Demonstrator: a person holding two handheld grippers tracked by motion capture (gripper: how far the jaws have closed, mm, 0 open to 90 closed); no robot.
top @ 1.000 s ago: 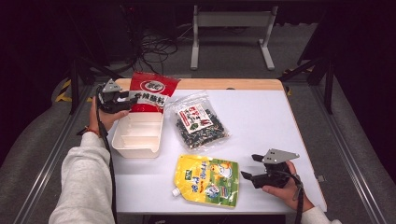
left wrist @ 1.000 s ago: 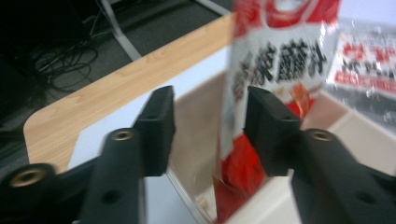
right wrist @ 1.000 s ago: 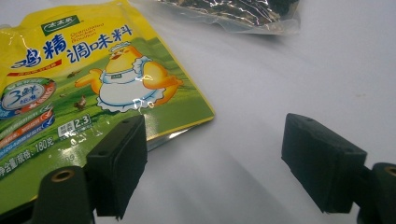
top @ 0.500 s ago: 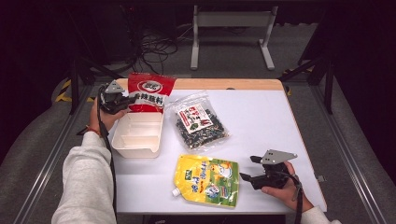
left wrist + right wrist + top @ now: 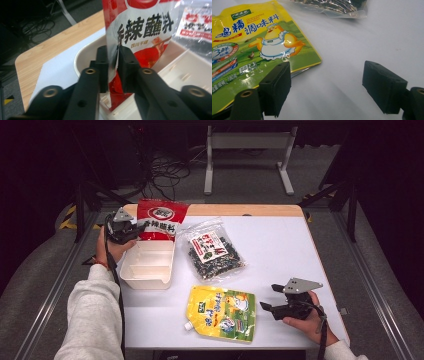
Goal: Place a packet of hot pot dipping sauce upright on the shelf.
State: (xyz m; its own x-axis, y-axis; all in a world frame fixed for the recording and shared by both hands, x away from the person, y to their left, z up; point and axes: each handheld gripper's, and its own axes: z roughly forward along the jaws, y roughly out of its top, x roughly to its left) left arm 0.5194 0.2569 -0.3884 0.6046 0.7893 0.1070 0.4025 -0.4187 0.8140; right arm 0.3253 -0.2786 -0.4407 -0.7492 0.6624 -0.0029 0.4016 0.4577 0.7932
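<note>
Left claw: clenched on the lower edge of a red-and-white plastic sauce pouch w/ black Chinese print; jaws have just been opening a little, yet the pouch film is still pinched between the pads.
Red pouch: held upright, its bottom edge inside the far-left corner of a white rectangular plastic container w/ dividers; top part is seen above the container's far rim in the high view.
Container: placed at the left side of the white tabletop, near the wooden far edge; the left hand is seen just beside its far-left corner.
Right claw: released, jaws wide apart, nothing between them; bare tabletop is seen in the gap. In the high view it is held low over the near-right part of the tabletop.
Yellow-green spouted seasoning pouch w/ cartoon chicken: laid flat near the front edge, just left of the right claw; its corner is overlapped by the left pad in the right gripper view.
Clear bag of dark dried bits w/ red-white label: laid flat mid-tabletop, between container and yellow pouch, touching neither as far as can be told.
</note>
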